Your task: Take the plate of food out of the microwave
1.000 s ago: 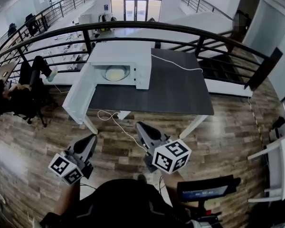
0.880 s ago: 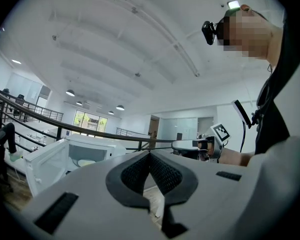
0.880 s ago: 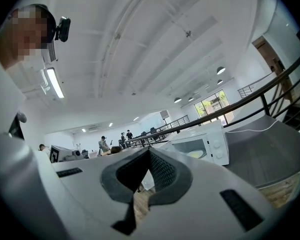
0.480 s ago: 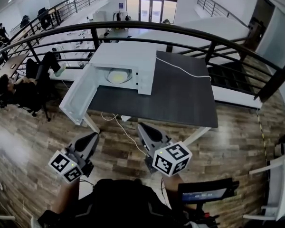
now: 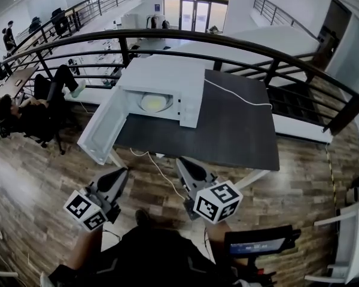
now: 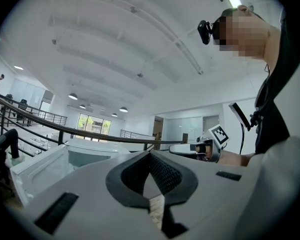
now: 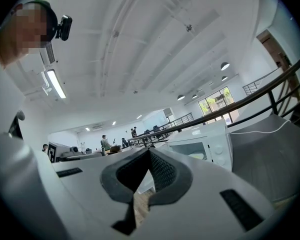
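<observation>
In the head view the white, boxy microwave (image 5: 167, 79) sits at the upper left of the dark matte table (image 5: 227, 130), its door (image 5: 105, 130) swung out over the table's left edge. The plate of food (image 5: 154, 102), a pale round dish, lies inside the cavity. The left gripper (image 5: 120, 173) and the right gripper (image 5: 182, 162) hover low in the frame, well apart from it. I judge the main risks to be clipping the open door on the way in, tilting the smooth plate so that the food slides, or snagging the thin white cable (image 5: 236, 95) across the tabletop. In the left gripper view, the grey ribbed pads meet at their tips in the lower centre, with nothing between them; they must part before any grasp. The microwave shows pale at the lower left. The right gripper view shows the same: textured pads pressed together, empty, with the microwave and its plate at centre right.
</observation>
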Demonstrator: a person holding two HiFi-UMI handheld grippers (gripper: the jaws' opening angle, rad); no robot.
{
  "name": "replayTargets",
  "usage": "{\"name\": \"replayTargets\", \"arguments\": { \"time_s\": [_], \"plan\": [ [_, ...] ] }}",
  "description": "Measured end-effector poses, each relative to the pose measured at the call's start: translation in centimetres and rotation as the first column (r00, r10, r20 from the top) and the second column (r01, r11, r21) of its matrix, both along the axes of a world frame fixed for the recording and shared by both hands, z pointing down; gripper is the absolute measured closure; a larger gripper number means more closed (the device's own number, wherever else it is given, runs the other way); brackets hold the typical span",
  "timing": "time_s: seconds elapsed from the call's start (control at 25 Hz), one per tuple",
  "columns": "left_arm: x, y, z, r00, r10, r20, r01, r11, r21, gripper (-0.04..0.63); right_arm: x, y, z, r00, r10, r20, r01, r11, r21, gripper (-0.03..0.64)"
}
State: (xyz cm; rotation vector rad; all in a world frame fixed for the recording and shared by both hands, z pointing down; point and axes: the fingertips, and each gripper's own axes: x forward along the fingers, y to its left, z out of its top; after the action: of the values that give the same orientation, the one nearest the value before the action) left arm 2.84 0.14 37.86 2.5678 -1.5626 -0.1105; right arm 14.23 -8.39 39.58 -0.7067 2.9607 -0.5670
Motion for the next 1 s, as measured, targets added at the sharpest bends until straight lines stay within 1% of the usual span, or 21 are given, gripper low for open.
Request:
{"name": "replayTargets", "arguments": {
  "time_s": [0.08, 0.28, 0.48, 0.68, 0.8, 0.92, 1.0],
  "plan": [
    [-1.1, -0.8, -0.2, 1.000, 0.011, -0.003, -0.011, 1.000, 0.002, 0.591, -1.1, -0.5, -0.2, 1.000, 0.003, -0.004, -0.003, 1.000, 0.001, 0.620],
    [-3.4, -2.0, -0.7, 0.999, 0.043, -0.011, -0.043, 0.999, 0.003, 0.591, -3.6, -1.7, -0.9, 0.998, 0.035, -0.048, -0.033, 0.998, 0.047, 0.620],
    [-6.3, -3.6, -0.8, 0.999, 0.053, 0.006, -0.053, 0.999, 0.013, 0.591, -6.4, -3.0, -0.9, 0.998, 0.042, -0.043, -0.041, 0.999, 0.025, 0.620],
    [-8.6, -5.2, -0.6, 0.998, 0.062, -0.024, -0.062, 0.998, 0.001, 0.591, -8.6, -4.3, -0.9, 0.996, 0.059, -0.062, -0.057, 0.998, 0.034, 0.620],
    [-9.6, -5.7, -0.4, 0.996, 0.084, -0.031, -0.084, 0.996, -0.002, 0.591, -9.6, -4.8, -0.5, 0.994, 0.076, -0.084, -0.072, 0.996, 0.044, 0.620],
    [-10.7, -6.0, -0.7, 0.993, 0.108, -0.043, -0.108, 0.994, 0.006, 0.591, -10.6, -4.9, -0.5, 0.993, 0.090, -0.079, -0.088, 0.996, 0.033, 0.620],
    [-11.4, -6.4, -0.6, 0.992, 0.119, -0.037, -0.119, 0.993, 0.001, 0.591, -11.3, -5.1, -0.5, 0.992, 0.098, -0.081, -0.095, 0.995, 0.036, 0.620]
  ]
}}
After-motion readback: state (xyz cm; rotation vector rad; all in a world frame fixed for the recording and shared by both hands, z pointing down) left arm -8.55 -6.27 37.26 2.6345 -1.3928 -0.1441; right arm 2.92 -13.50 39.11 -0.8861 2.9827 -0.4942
